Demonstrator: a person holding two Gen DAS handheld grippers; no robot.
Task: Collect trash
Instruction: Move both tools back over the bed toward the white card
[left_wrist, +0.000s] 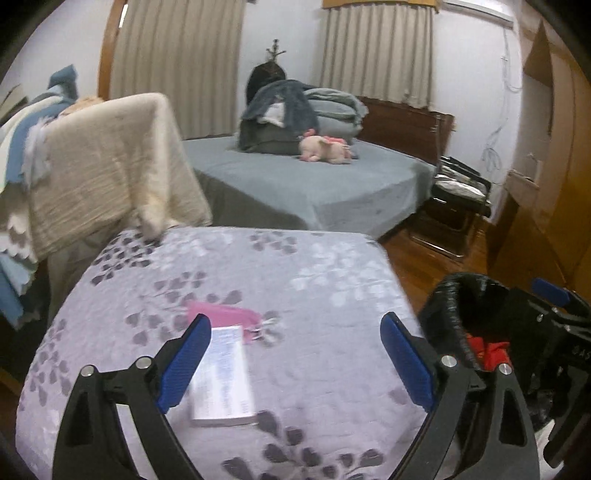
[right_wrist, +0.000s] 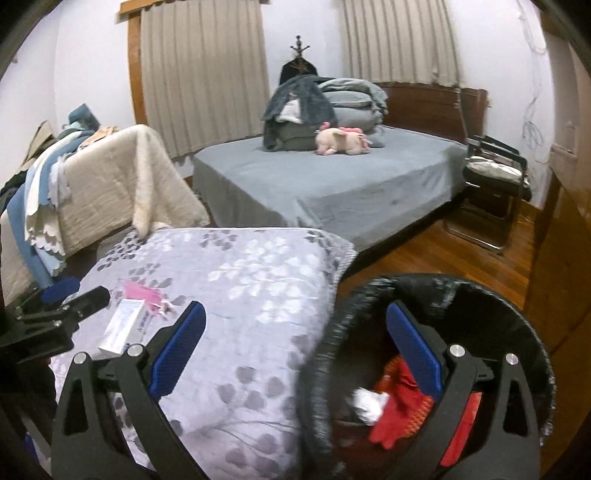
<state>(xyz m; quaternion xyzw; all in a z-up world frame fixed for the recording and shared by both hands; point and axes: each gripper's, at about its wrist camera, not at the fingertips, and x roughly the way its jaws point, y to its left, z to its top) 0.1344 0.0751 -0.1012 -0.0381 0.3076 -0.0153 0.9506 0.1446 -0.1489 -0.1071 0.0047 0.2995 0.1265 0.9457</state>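
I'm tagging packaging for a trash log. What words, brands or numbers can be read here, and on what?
White box on the floral cover: printed lines, too blurred to read.
Pink wrapper behind it: no readable text.
Right gripper, in the left wrist view: faint embossed letters, not legible.
Nothing else carries text.

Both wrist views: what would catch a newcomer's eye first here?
Probably the flowered lilac quilt that fills the foreground, with a white box and a pink wrapper lying on it just ahead of the open left gripper. To its right stands a black-lined bin with red and white trash inside, the open right gripper straddling its near rim. Further back, a pink plush toy lies on the grey bed.
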